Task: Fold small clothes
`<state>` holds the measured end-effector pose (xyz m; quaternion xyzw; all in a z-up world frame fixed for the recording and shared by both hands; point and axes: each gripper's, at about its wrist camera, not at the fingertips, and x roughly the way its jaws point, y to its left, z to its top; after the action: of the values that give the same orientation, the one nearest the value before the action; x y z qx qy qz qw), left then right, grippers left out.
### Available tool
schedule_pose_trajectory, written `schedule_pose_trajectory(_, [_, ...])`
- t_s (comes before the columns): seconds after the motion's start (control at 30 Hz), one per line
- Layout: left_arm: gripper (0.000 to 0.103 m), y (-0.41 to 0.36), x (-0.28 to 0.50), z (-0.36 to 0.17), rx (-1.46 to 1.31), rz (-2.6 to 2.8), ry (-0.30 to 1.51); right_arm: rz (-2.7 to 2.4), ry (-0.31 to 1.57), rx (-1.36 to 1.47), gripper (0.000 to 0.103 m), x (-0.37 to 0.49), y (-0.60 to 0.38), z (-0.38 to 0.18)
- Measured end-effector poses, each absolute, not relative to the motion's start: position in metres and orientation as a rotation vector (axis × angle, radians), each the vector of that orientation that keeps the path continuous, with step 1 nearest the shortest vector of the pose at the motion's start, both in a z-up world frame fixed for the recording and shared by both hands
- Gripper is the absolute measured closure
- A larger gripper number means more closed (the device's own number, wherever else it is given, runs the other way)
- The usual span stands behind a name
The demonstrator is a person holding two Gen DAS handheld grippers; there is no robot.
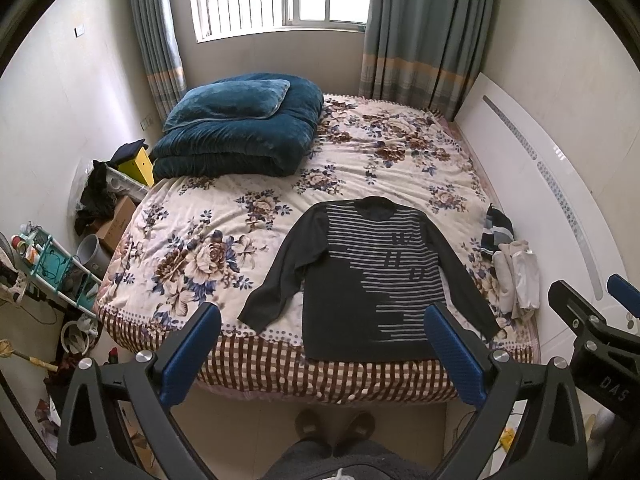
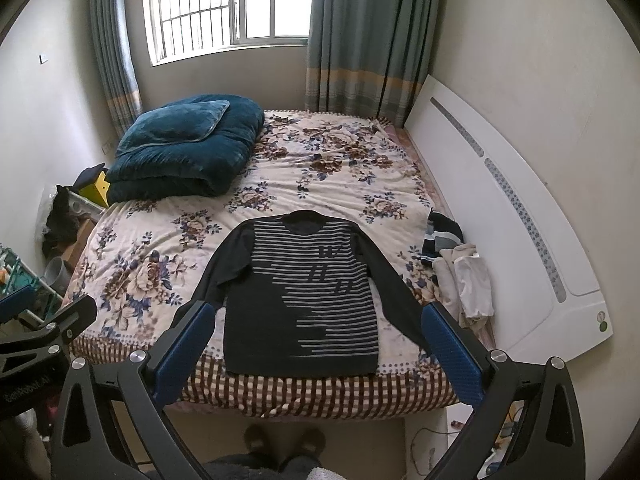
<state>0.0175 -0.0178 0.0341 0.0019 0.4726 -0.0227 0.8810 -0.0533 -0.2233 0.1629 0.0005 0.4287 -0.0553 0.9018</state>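
Observation:
A dark long-sleeved sweater with grey stripes (image 1: 372,276) (image 2: 316,292) lies flat and face up near the foot of the floral bed (image 1: 224,248) (image 2: 160,248), its collar pointing toward the window and both sleeves spread out. My left gripper (image 1: 322,322) hovers open above the bed's foot edge, nothing between its blue fingers (image 1: 192,352). My right gripper (image 2: 318,322) is also open and empty, held high over the sweater's hem. Its black frame (image 1: 592,328) shows at the right of the left wrist view.
A folded teal quilt with a pillow (image 1: 240,128) (image 2: 188,148) sits at the far left of the bed. A small pile of clothes (image 1: 508,264) (image 2: 460,264) lies by the white headboard (image 2: 520,216) on the right. Cluttered shelves and boxes (image 1: 60,264) stand on the floor left. A person's slippered feet (image 1: 336,424) stand at the bed's foot.

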Motion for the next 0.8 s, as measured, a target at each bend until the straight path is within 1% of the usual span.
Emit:
schedule_pose_trajectory(0.1, [0.000, -0.020, 0.028, 0.033, 0.014, -0.048, 0.987, -0.122, 0.888, 0.013, 0.000, -0.052, -0.223, 0.163])
schedule_pose_trajectory(0.2, [0.000, -0.018, 0.055, 0.021, 0.017, -0.048, 0.973, -0.147, 0.906, 0.052, 0.000, -0.041, -0.227, 0.150])
schedule_pose_trajectory(0.3, [0.000, -0.014, 0.077, -0.002, 0.027, -0.045, 0.952, -0.202, 0.932, 0.107, 0.000, -0.031, -0.243, 0.119])
schedule_pose_trajectory(0.47, [0.000, -0.024, 0.128, -0.062, 0.096, -0.036, 0.969, -0.387, 0.958, 0.225, 0.000, -0.011, -0.305, 0.060])
schedule_pose_trajectory(0.57, [0.000, -0.034, 0.159, -0.103, 0.130, -0.019, 1.024, -0.502, 0.989, 0.316, 0.000, -0.002, -0.359, 0.011])
schedule_pose_trajectory(0.63, [0.000, -0.046, 0.182, -0.129, 0.152, -0.009, 1.054, -0.554, 1.028, 0.435, 0.000, 0.003, -0.402, -0.029])
schedule_pose_trajectory(0.7, [0.000, -0.060, 0.204, -0.155, 0.188, 0.009, 1.078, -0.592, 1.077, 0.592, 0.000, 0.005, -0.450, -0.075])
schedule_pose_trajectory(0.73, [0.000, -0.062, 0.206, -0.163, 0.199, 0.014, 1.080, -0.619, 1.102, 0.683, 0.001, 0.007, -0.479, -0.107])
schedule_pose_trajectory(0.8, [0.000, -0.078, 0.226, -0.187, 0.237, 0.049, 1.094, -0.673, 1.142, 0.789, 0.004, 0.009, -0.524, -0.157])
